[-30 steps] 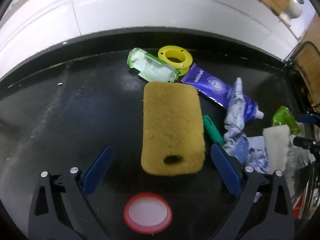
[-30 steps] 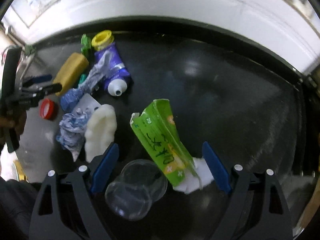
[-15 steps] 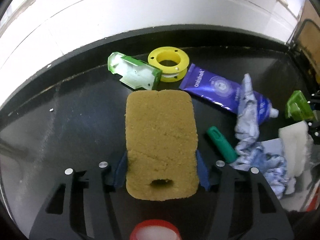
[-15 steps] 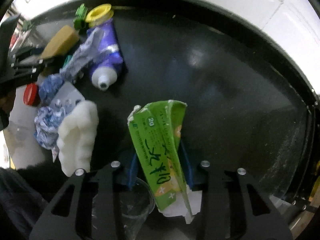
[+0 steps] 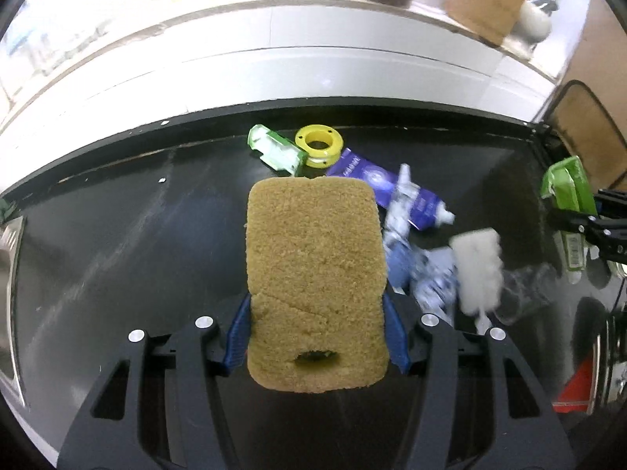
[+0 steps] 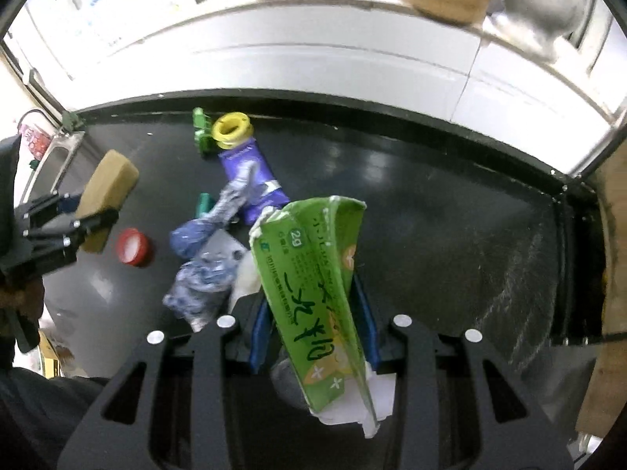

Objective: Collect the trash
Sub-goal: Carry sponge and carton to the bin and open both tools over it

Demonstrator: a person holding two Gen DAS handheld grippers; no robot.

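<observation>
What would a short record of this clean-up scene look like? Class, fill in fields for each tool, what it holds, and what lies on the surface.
left tool: shut on yellow sponge
right tool: shut on green packet
surface: black tabletop
left on surface: purple tube, yellow ring, red cap, crumpled blue wrapper, white foam piece

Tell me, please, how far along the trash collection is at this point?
Nothing visibly binned yet. In hand: the left gripper clamps the tan sponge, the right gripper the green packet. Left on the black counter: purple tube, yellow spool, red lid, crumpled blue wrapper.
</observation>
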